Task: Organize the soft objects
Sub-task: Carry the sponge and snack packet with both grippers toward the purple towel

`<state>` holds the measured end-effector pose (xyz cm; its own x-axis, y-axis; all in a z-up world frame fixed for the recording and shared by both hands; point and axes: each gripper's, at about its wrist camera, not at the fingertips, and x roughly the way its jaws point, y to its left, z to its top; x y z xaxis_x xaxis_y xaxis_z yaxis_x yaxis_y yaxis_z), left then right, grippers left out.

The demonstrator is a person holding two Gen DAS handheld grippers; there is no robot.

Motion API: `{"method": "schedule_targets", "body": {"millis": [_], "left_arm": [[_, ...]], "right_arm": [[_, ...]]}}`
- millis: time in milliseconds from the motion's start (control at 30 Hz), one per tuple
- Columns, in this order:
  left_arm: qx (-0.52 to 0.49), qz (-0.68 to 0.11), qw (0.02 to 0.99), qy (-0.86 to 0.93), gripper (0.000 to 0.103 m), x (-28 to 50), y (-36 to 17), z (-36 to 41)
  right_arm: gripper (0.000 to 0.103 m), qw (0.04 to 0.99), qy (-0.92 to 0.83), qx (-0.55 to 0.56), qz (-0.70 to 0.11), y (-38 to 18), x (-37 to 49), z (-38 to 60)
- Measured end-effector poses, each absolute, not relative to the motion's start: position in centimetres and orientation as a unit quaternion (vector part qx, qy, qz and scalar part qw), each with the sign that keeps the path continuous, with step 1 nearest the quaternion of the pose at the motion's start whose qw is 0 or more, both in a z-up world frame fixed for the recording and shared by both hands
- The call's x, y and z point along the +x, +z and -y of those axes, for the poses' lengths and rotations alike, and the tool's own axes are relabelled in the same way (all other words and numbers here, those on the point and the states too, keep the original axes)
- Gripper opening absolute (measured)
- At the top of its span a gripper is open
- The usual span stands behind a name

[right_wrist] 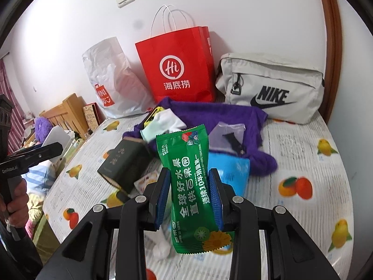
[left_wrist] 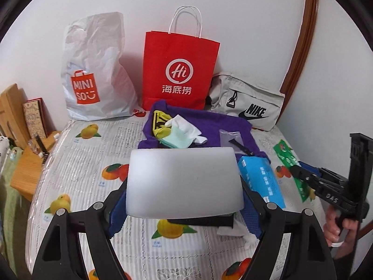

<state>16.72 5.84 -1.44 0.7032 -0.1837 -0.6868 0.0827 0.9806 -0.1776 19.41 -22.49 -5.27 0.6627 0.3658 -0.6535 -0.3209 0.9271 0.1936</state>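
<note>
Left gripper (left_wrist: 184,212): its blue pads are spread wide and clamped on the two ends of a white block (left_wrist: 184,182), lifted above the bed.
Right gripper (right_wrist: 189,198): closed on a green snack packet (right_wrist: 190,189), held upright between the blue pads (right_wrist: 163,198).
Bed (right_wrist: 303,144): covered in a fruit-print sheet.
Soft pile: a purple sweater (right_wrist: 233,114) lies mid-bed, white socks (left_wrist: 184,126) and a yellow item (left_wrist: 159,122) on top of it.
Beside the sweater: blue tissue pack (left_wrist: 262,179), dark box (right_wrist: 123,163).
Against the wall: Miniso plastic bag (left_wrist: 93,74), red paper bag (left_wrist: 179,70), grey Nike pouch (right_wrist: 272,88).
</note>
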Motion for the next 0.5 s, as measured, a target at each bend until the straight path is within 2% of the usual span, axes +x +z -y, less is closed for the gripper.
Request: {"method": "schedule_targets", "body": {"millis": [500], "left_arm": [[-0.082,-0.400,0.910,-0.076,0.081,22.6,-3.1,-7.1]], "right_arm": [[0.034,0.900,0.203,0.011,-0.385,-7.4,27.8,19.5]]}}
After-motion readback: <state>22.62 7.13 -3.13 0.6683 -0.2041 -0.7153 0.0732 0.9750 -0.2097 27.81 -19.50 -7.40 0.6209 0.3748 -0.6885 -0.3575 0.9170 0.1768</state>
